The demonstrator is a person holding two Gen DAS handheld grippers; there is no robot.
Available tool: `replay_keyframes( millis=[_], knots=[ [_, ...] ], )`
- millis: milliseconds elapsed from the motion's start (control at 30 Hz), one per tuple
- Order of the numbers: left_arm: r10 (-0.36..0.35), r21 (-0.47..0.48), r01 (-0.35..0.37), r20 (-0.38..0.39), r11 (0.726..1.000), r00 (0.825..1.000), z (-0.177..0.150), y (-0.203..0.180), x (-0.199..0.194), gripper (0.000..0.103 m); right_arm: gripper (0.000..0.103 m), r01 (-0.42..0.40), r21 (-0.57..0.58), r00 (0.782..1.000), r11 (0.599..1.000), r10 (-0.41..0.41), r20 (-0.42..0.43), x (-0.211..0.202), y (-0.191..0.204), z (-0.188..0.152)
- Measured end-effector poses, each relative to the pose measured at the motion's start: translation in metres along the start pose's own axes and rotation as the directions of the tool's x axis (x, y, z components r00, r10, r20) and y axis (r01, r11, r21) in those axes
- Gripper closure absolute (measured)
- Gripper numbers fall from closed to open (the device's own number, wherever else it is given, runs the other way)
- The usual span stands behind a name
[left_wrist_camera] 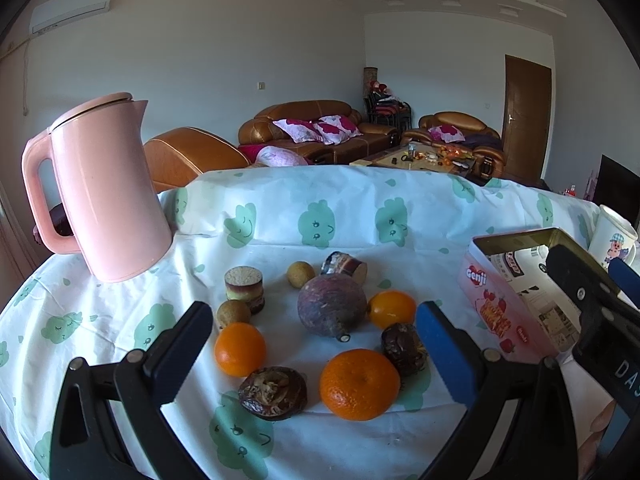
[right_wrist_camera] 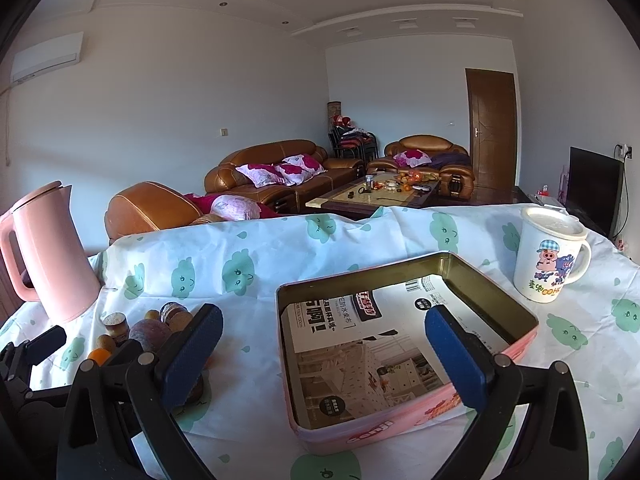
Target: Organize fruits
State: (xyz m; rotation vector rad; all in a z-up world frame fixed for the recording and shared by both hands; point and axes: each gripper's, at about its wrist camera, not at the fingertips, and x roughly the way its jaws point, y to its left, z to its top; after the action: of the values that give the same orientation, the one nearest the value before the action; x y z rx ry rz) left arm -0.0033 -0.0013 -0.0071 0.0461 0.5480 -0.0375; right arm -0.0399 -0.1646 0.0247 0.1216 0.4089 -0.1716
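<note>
Fruits lie in a cluster on the tablecloth: a large orange (left_wrist_camera: 359,384), two smaller oranges (left_wrist_camera: 240,349) (left_wrist_camera: 392,309), a purple round fruit (left_wrist_camera: 332,304), two dark wrinkled fruits (left_wrist_camera: 273,392) (left_wrist_camera: 404,348), small brown fruits (left_wrist_camera: 301,274) and cut cane pieces (left_wrist_camera: 244,288). My left gripper (left_wrist_camera: 314,344) is open and empty, just above the cluster. A pink tin box (right_wrist_camera: 404,356), lined with paper and holding no fruit, sits to the right. My right gripper (right_wrist_camera: 324,352) is open and empty over the tin's near edge. The right gripper also shows in the left wrist view (left_wrist_camera: 592,296).
A pink kettle (left_wrist_camera: 100,188) stands at the back left of the table. A white lidded mug (right_wrist_camera: 550,256) stands at the back right beside the tin. The cloth-covered table edge (right_wrist_camera: 280,224) runs behind; sofas and a coffee table lie beyond.
</note>
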Motion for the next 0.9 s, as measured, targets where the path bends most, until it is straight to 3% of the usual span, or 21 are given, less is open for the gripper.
replay_keyframes(
  millis=[200,300,367,500,633,767,867,900],
  knots=[
    [0.066,0.023,-0.066,-0.015,0.998,0.998,0.006,0.012,0.003,0.0,0.001,-0.023,-0.003,1.0,1.0,0.023,-0.012,0.002,0.001,0.0],
    [0.102,-0.036,-0.102,-0.003,0.994,0.995,0.017,0.039,0.0,0.0,0.001,-0.056,0.001,0.998,0.998,0.056,-0.024,0.003,0.002,-0.001],
    [0.165,-0.108,-0.162,0.013,0.981,0.986,0.023,0.067,-0.004,0.0,0.001,-0.102,0.004,0.994,0.995,0.102,-0.035,0.003,0.004,-0.002],
    [0.224,-0.172,-0.222,-0.009,0.96,0.975,0.025,0.105,-0.005,0.0,0.004,-0.216,-0.031,0.974,0.976,0.213,-0.079,0.005,0.019,-0.005],
    [0.165,-0.182,-0.172,-0.056,0.968,0.985,0.021,0.116,-0.002,0.001,0.016,-0.369,-0.044,0.915,0.929,0.354,-0.191,0.015,0.044,-0.015],
    [0.128,-0.15,-0.141,-0.094,0.979,0.987,0.018,0.11,0.005,0.015,0.051,-0.357,-0.102,0.902,0.928,0.315,-0.297,0.029,0.064,-0.026],
    [0.098,-0.122,-0.111,-0.103,0.986,0.99,0.017,0.103,0.007,0.018,0.054,-0.352,-0.043,0.895,0.935,0.323,-0.307,0.037,0.053,-0.024],
    [0.074,-0.112,-0.086,-0.101,0.99,0.992,0.017,0.099,0.007,0.018,0.054,-0.372,-0.016,0.884,0.928,0.349,-0.312,0.039,0.05,-0.023]
  ],
)
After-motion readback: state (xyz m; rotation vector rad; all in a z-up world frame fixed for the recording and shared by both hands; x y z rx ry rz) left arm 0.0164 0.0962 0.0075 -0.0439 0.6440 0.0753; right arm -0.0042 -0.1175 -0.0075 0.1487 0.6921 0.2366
